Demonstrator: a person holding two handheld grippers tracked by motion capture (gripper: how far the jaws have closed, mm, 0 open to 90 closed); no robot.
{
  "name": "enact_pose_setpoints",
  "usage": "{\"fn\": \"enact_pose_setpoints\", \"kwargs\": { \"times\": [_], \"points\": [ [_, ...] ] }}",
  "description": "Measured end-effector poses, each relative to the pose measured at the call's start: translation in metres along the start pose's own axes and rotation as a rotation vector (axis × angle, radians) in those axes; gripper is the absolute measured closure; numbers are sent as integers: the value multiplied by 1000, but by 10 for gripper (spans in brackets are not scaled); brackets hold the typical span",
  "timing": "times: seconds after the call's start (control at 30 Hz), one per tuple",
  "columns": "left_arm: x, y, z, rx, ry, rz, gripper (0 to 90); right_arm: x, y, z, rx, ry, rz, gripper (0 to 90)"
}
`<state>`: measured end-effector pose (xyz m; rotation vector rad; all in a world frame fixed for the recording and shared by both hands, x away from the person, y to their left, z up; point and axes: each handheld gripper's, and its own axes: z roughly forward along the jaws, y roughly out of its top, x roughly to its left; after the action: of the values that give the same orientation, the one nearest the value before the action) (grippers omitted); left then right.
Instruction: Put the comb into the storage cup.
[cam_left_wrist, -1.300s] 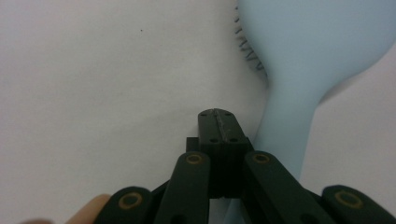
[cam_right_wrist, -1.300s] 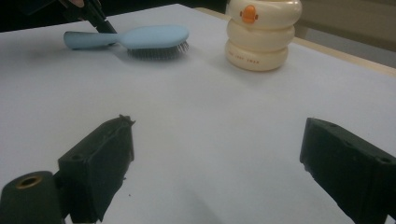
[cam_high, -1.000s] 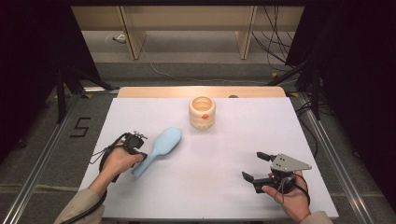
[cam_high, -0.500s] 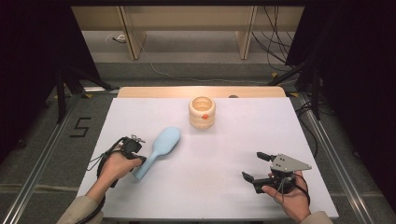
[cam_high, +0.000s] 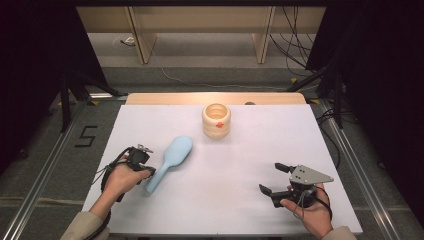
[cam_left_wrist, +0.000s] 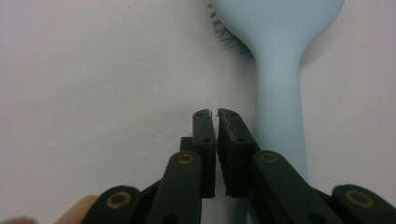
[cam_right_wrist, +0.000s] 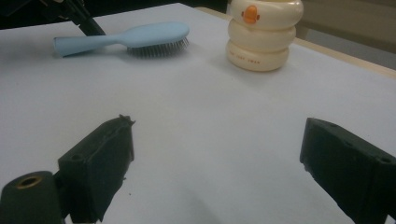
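A light blue hairbrush (cam_high: 171, 160) lies bristles-down on the white table (cam_high: 225, 210), its handle pointing toward the person's left hand. My left gripper (cam_high: 149, 170) is just left of the handle; in the left gripper view its jaws (cam_left_wrist: 215, 112) are shut with nothing between them, and the hairbrush (cam_left_wrist: 279, 70) handle runs along their right side. My right gripper (cam_high: 271, 177) rests low at the front right, open wide and holding nothing. The right gripper view has the gripper (cam_right_wrist: 217, 126) over bare table and the hairbrush (cam_right_wrist: 140, 35) far off.
A cream ringed cup with an orange duck mark (cam_high: 216, 120) stands upright at the back middle, and appears as the cup (cam_right_wrist: 264, 35) in the right gripper view. A wooden strip (cam_high: 150, 98) borders the far table edge. Cables run across the floor behind.
The left hand and its gripper have drawn back slightly left and toward the person, away from the brush handle. The brush, cup and right gripper have stayed put.
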<state>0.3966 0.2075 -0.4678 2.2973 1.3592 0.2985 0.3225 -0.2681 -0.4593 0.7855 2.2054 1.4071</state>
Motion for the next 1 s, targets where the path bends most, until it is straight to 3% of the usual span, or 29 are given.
{"fn": "enact_pose_setpoints", "kwargs": {
  "times": [0.13,0.23,0.3,0.4,0.43,0.47,0.57,0.67,0.8,0.87,1.0],
  "points": [
    [3,1,-7,-36,25,-6,790,0,0,0,1,2,-2,108],
    [4,3,-13,-73,38,-15,662,0,0,0,0,1,-2,108],
    [5,6,-20,-124,53,-35,578,0,0,0,1,0,-1,108],
    [4,8,-25,-147,49,-50,464,0,0,0,-1,0,-1,108],
    [3,9,-27,-154,47,-50,464,0,0,0,-1,0,-1,108],
    [2,10,-30,-158,46,-46,385,0,0,0,1,-2,-1,108],
    [-3,11,-34,-161,49,-24,289,0,0,0,0,0,-1,108],
    [-8,13,-36,-196,68,-21,253,0,0,0,2,0,-2,108],
    [-14,16,-37,-171,68,-14,148,0,0,0,2,-4,1,108],
    [-17,17,-35,-148,68,6,143,0,0,0,2,-5,1,108],
    [-20,21,-28,-99,88,6,15,-1,0,0,3,-8,2,108]
  ]
}}
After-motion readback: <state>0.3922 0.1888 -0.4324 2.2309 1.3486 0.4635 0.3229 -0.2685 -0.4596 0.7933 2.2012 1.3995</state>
